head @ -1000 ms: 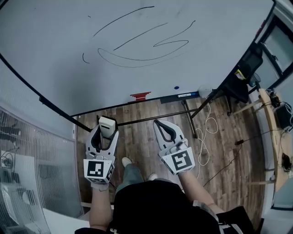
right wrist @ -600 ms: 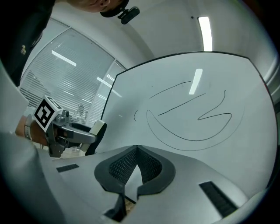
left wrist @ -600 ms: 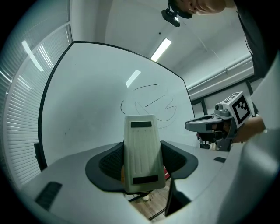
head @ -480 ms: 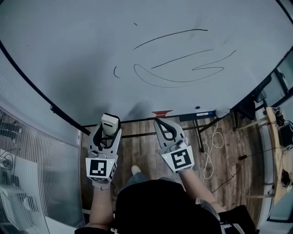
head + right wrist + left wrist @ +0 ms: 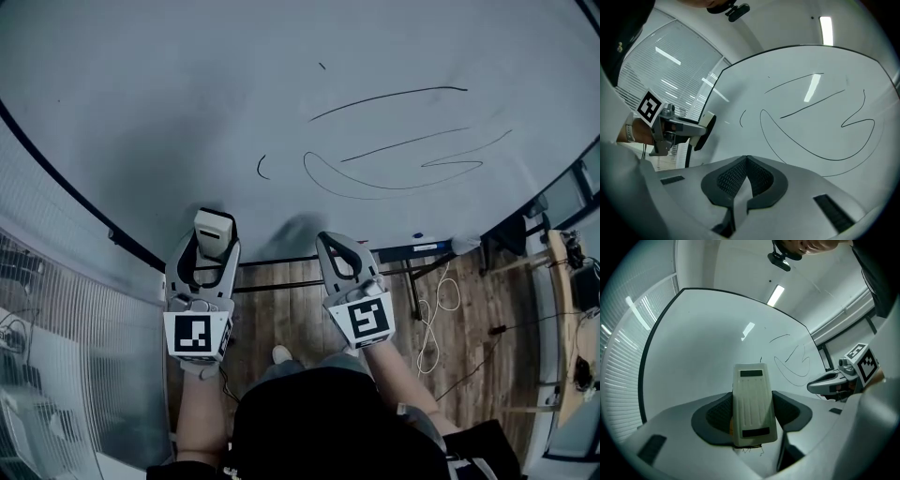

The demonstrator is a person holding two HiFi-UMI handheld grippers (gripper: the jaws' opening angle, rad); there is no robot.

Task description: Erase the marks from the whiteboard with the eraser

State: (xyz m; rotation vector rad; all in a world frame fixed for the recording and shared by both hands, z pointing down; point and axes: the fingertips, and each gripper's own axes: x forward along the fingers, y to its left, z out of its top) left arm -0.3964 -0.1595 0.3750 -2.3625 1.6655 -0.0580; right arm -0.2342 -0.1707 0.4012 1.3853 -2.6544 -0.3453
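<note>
Seemingly, the left gripper point(image 5: 212, 255) is pinching the eraser point(image 5: 752, 401) near the whiteboard point(image 5: 169, 112), left of the untouched marks point(image 5: 394, 161), while the right gripper's point(image 5: 338, 260) empty jaws are pressing together, so reaching rightward is likely coming next.

The whiteboard point(image 5: 187, 112) runs off the head view's top edge, so its upper border and corners are out of sight. In the left gripper view the eraser point(image 5: 752, 397) shows only its ribbed plastic back. Its wiping face is turned away, and its lower end is buried between the pads of the left hand-held gripper point(image 5: 753, 414). From the head view it cannot be told whether the eraser touches the whiteboard. In the right gripper view the right hand-held gripper point(image 5: 746, 160) covers the whiteboard's bottom with its own body, and a lower stroke of the marks point(image 5: 811, 147) runs behind it. A white object point(image 5: 463, 246) at the whiteboard's ledge point(image 5: 412, 249) is too small to identify.
</note>
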